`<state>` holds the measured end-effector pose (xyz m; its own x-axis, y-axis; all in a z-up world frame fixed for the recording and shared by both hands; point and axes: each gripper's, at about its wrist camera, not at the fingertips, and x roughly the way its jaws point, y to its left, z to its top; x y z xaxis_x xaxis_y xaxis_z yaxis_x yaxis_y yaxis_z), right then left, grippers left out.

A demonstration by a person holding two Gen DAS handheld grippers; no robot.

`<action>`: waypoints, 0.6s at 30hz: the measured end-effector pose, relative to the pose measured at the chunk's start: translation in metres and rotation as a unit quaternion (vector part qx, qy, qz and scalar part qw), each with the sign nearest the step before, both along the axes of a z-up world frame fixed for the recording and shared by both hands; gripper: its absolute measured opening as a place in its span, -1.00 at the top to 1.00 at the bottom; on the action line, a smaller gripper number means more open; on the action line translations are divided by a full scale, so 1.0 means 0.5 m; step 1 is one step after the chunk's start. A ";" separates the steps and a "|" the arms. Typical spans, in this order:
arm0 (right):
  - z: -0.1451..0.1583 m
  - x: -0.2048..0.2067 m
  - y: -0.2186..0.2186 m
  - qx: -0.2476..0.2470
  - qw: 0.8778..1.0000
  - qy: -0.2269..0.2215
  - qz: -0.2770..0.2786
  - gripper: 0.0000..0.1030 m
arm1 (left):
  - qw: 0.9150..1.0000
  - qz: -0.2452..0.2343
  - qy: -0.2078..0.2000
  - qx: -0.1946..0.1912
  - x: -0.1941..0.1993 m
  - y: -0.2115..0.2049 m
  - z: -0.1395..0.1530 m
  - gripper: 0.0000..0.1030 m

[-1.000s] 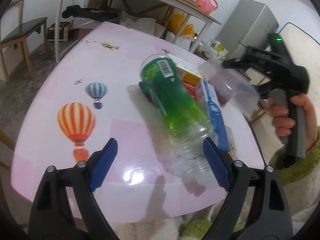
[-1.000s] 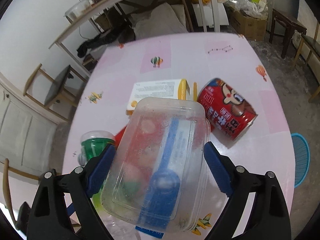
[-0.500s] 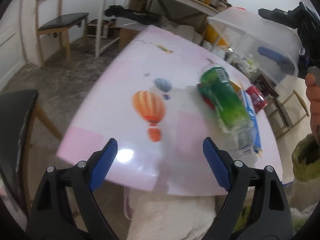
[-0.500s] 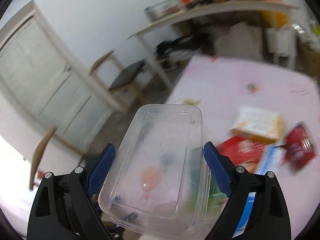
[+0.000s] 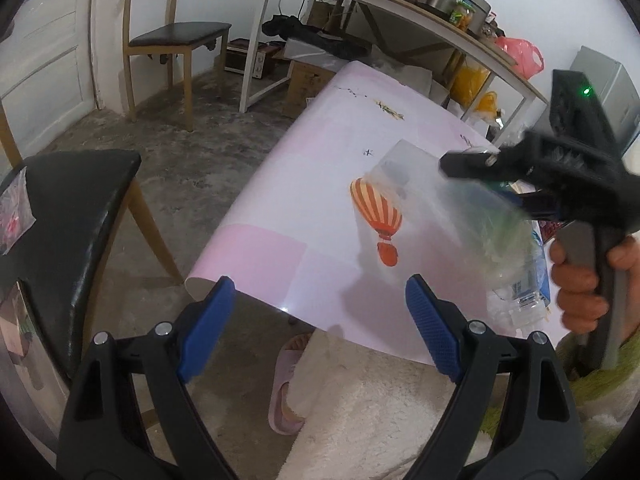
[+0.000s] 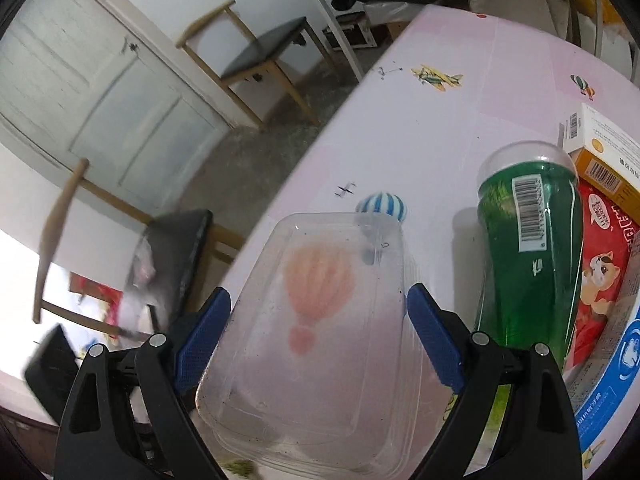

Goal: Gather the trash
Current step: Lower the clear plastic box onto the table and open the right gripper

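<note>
Your right gripper [image 6: 314, 336] fingers grip the clear tray [image 6: 320, 344]; left gripper [image 5: 320, 320] open; bin apparently unseen, find it next.

Left tool [image 5: 316, 320] gapes wide, holding nothing; right tool [image 6: 316, 336] grips between its pads.

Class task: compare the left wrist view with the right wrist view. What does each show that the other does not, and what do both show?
Only the left wrist view shows the empty left claw, a pink slipper on the floor and the hand gripping the right tool.

Only the right wrist view shows the barcoded orange and white carton and the blue striped balloon print.

Both show the clear plastic food tray in the right claw and the pink table.
</note>
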<state>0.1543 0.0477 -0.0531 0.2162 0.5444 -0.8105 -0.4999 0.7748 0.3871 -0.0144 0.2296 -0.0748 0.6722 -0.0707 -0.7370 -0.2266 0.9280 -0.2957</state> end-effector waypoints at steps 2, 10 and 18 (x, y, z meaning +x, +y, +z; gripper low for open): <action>-0.001 -0.008 0.004 -0.017 1.000 -0.014 0.003 -0.69 | 1.000 -0.006 -0.004 -0.003 -0.001 -0.007 0.001 -0.61; -0.002 -0.010 0.014 -0.042 0.999 -0.025 0.005 -0.69 | 1.000 -0.020 -0.009 -0.006 0.004 -0.023 0.003 -0.61; 0.029 -0.020 -0.005 -0.033 0.999 -0.042 0.012 -0.69 | 1.000 -0.023 -0.014 -0.010 0.006 -0.020 0.003 -0.61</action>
<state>0.1444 0.0449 -0.0386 0.2719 0.4958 -0.8248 -0.5467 0.7849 0.2916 -0.0114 0.2196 -0.0733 0.6877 -0.1163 -0.7166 -0.1751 0.9314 -0.3192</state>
